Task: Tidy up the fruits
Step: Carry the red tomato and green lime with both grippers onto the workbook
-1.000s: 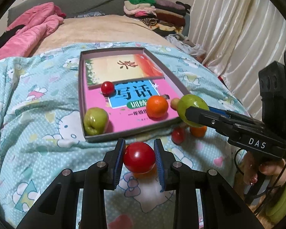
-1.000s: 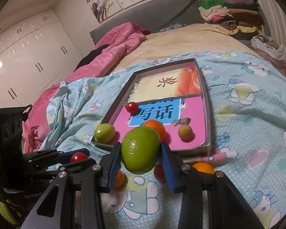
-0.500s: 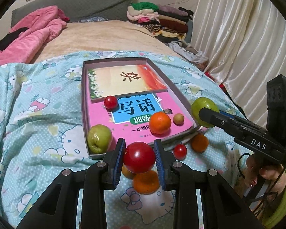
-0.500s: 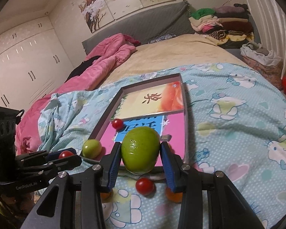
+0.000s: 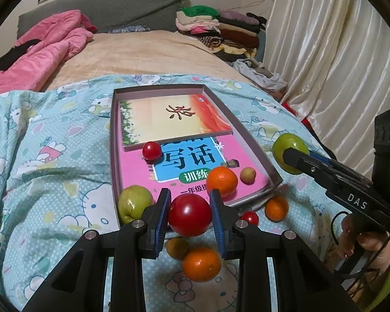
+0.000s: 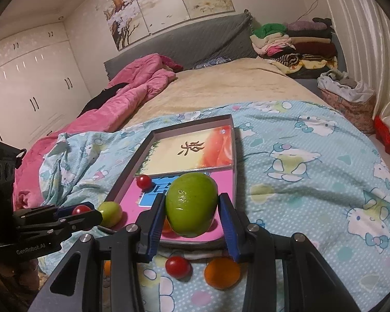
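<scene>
Bed (image 6: 221, 88) fills both views, tan cover at the far end, pale blue cartoon-cat quilt (image 5: 52, 171) spread over the near part. Pink duvet (image 6: 132, 88) bunched along the left side; folded clothes pile (image 5: 215, 28) at the far right corner by the white curtain (image 5: 325, 52).

Shallow cardboard box (image 5: 112, 140) lies on the quilt, lined with two books: a cream-and-orange one at the far end, a pink one (image 5: 135, 171) nearer. Resting in the box on the pink book: a green fruit (image 5: 134, 202) at the near left corner, an orange (image 5: 221, 182) near the right side, a small tan fruit (image 5: 247, 175) just beside it, a small red tomato (image 5: 151, 150) at the edge of the cream book.

Loose on the quilt outside the near edge of the box: an orange (image 5: 201, 264), touching a dull brownish fruit (image 5: 177, 247), a smaller orange (image 5: 276, 208) and a small red fruit (image 5: 249, 218).

Left claw (image 5: 189, 218) is pinching a large red tomato (image 5: 189, 214) between its blue pads, held above the quilt at the near edge of the box.

Right claw (image 6: 192, 215) is pinching a green lime-like fruit (image 6: 191, 204), held in the air over the near right corner of the box. A hand (image 5: 361, 244) grips its handle in the left view.
</scene>
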Demonstrator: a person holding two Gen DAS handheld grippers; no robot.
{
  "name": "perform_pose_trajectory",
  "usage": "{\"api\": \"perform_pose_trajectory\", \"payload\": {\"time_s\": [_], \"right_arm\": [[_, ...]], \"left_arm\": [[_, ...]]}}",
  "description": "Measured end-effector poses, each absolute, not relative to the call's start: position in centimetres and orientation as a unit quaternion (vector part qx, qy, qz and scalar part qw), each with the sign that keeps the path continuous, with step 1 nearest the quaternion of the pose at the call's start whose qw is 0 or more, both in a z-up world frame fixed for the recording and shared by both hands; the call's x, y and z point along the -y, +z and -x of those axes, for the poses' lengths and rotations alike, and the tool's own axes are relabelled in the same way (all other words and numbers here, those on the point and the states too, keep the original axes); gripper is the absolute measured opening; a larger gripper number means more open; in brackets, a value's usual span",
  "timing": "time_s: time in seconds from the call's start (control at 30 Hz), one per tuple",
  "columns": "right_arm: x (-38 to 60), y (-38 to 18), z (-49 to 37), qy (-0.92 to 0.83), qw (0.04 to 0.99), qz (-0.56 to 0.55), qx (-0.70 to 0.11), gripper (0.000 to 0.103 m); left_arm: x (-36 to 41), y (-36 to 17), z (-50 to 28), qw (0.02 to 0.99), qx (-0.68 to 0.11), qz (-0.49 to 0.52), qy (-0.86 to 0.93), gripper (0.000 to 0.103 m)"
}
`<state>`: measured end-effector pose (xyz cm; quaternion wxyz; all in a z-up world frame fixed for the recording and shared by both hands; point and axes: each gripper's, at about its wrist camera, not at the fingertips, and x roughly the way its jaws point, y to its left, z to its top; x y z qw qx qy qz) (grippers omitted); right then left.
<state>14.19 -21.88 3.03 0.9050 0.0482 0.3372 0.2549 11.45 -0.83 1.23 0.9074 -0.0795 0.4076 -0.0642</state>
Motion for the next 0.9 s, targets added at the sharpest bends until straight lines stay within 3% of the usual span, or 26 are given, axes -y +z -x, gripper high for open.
{"api": "perform_pose_trajectory", "payload": {"time_s": [0.9], "right_arm": [[21.3,1.5,-15.8,0.222,0.909,-0.008,-0.353,0.040]], "left_arm": [[1.2,-1.2,-15.0,0.904,-0.418,0.076,-0.053,0.031]]}}
